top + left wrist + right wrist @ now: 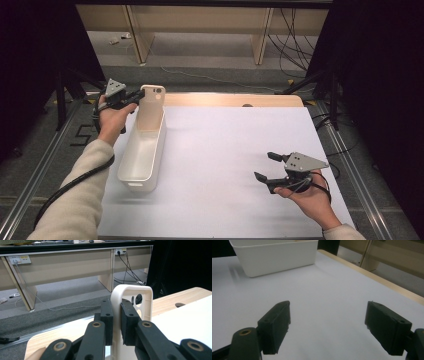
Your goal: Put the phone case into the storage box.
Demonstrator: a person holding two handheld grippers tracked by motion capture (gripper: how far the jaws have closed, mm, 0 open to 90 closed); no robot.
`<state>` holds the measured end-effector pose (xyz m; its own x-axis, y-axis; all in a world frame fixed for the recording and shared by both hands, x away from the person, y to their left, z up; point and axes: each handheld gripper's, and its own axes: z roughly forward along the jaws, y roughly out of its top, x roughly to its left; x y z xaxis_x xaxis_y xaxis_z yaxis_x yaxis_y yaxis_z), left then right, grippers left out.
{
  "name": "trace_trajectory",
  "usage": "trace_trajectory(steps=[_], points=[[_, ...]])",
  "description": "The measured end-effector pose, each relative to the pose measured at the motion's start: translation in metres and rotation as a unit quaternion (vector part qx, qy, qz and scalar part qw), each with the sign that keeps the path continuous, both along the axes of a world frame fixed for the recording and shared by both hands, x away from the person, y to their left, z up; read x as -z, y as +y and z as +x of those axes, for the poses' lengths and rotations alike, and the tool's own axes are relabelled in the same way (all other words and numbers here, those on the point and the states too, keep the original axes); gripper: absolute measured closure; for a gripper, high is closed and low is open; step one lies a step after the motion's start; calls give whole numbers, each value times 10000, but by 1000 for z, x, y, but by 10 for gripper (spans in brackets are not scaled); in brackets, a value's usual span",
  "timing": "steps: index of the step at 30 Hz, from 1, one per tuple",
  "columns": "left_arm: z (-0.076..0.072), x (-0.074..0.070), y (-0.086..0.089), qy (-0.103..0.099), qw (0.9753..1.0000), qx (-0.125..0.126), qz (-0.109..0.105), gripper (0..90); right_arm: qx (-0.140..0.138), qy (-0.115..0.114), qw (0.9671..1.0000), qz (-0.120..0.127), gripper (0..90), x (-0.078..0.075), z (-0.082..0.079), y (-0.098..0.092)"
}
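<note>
A cream phone case (152, 107) stands upright over the far end of a long white bin (161, 145). My left gripper (140, 94) is shut on the case's left edge. In the left gripper view the two black jaws press on the rim of the case (149, 302), with the gripper's midpoint (117, 315) on that edge and the camera cut-out toward the top. My right gripper (264, 165) hovers low over the white sheet (225, 150) at the right, open with nothing between its jaws (328, 322). The bin (274, 257) lies ahead of it.
The white sheet covers a wooden table whose far edge (230, 100) shows bare, with a small hole (247, 105) in it. Metal rails run along both sides. Behind the table are desk legs (261, 37) and loose cables (295, 45) on the floor.
</note>
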<state>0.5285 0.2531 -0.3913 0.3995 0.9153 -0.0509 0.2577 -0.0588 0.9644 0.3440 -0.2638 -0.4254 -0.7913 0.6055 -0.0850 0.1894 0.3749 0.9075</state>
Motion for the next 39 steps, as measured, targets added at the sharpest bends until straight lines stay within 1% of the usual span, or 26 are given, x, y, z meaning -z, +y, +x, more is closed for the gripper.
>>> trace_trajectory(steps=[15,32,39], points=[[-1,8,1,88,10000,18,-30,813,-13,1,10000,-7,219,0,0,0],[0,12,3,199,9998,-1,-58,808,-26,11,10000,-20,219,1,1,1],[1,14,4,307,9995,0,-20,799,-28,19,10000,-26,219,1,1,1]])
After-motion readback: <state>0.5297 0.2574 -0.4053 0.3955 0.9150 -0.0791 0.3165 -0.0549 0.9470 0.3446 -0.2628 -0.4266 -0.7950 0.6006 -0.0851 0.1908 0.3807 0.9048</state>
